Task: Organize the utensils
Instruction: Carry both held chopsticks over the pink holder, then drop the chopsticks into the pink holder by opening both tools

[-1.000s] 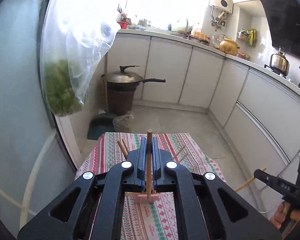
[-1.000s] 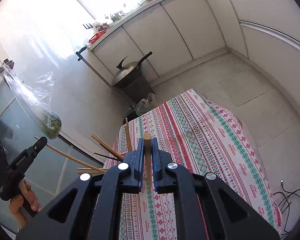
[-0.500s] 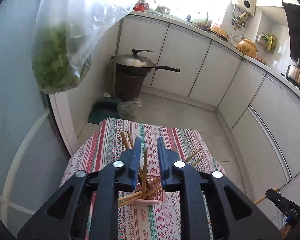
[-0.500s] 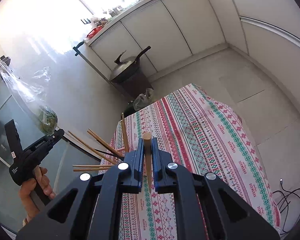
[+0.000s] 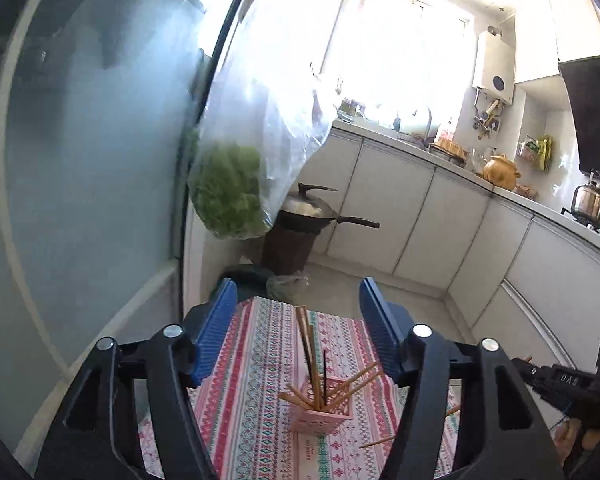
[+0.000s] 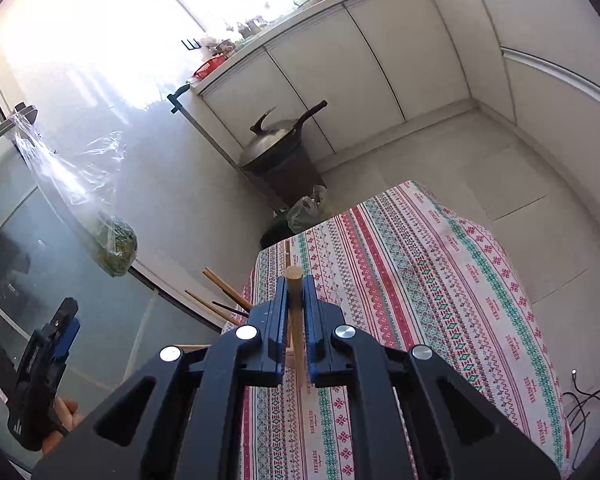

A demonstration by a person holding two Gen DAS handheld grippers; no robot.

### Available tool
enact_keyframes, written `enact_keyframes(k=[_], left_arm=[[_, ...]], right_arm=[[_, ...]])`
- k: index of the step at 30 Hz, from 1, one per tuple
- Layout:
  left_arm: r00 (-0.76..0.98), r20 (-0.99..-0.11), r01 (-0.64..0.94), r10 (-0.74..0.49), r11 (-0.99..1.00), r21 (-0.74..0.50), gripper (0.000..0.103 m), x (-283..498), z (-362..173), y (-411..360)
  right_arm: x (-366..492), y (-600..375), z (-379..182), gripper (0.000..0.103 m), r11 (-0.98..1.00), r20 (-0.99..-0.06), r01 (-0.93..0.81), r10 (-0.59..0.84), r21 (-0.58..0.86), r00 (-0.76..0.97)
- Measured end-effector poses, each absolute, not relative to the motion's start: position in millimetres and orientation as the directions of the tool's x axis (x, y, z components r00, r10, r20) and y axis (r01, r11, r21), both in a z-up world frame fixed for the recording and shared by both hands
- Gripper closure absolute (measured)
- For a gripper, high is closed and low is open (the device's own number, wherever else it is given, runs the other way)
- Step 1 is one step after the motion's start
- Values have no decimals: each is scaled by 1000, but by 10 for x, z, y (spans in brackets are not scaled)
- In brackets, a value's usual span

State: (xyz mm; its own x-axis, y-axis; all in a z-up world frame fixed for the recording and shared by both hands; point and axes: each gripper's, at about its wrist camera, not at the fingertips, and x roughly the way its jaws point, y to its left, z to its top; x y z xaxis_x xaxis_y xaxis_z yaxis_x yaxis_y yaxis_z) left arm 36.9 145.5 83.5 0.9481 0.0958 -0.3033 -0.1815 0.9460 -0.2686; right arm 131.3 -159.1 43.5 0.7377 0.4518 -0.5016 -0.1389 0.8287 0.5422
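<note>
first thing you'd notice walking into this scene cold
The pink holder bristling with wooden chopsticks stands on the striped tablecloth, framed by the open left gripper, whose fingers have just been opening with nothing between them. The right gripper is shut on a single chopstick standing upright. A clear bag of greens hangs by the glass door at left, beside a lidded wok on the floor stand.

Blk grippers (image 5: 296, 328); blue ribbed pads (image 5: 216, 332); silver screws.
</note>
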Motion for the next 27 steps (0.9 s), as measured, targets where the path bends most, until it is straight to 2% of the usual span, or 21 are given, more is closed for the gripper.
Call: enact_keyframes(k=[3, 7, 11, 16, 23, 27], left_arm=[[942, -308, -215, 135, 946, -241, 39, 357, 803, 1530], [935, -343, -204, 86, 923, -325, 36, 375, 735, 1744], [931, -353, -219, 88, 911, -349, 34, 358, 722, 1922], [929, -359, -230, 93, 904, -361, 32, 360, 714, 1996], [921, -378, -238, 98, 909, -343, 31, 413, 672, 1978], [922, -370, -246, 116, 913, -327, 23, 414, 677, 1934]], right_arm=[[1397, -1414, 571, 95, 843, -492, -143, 431, 519, 757], [1522, -1175, 749, 95, 864, -471, -146, 396, 482, 788], [1679, -955, 828, 95, 882, -481, -139, 371, 449, 794], [1868, -735, 746, 95, 908, -521, -123, 336, 401, 785], [2081, -561, 520, 93, 904, -538, -133, 355, 407, 765], [2020, -571, 493, 92, 904, -536, -136, 355, 404, 766]])
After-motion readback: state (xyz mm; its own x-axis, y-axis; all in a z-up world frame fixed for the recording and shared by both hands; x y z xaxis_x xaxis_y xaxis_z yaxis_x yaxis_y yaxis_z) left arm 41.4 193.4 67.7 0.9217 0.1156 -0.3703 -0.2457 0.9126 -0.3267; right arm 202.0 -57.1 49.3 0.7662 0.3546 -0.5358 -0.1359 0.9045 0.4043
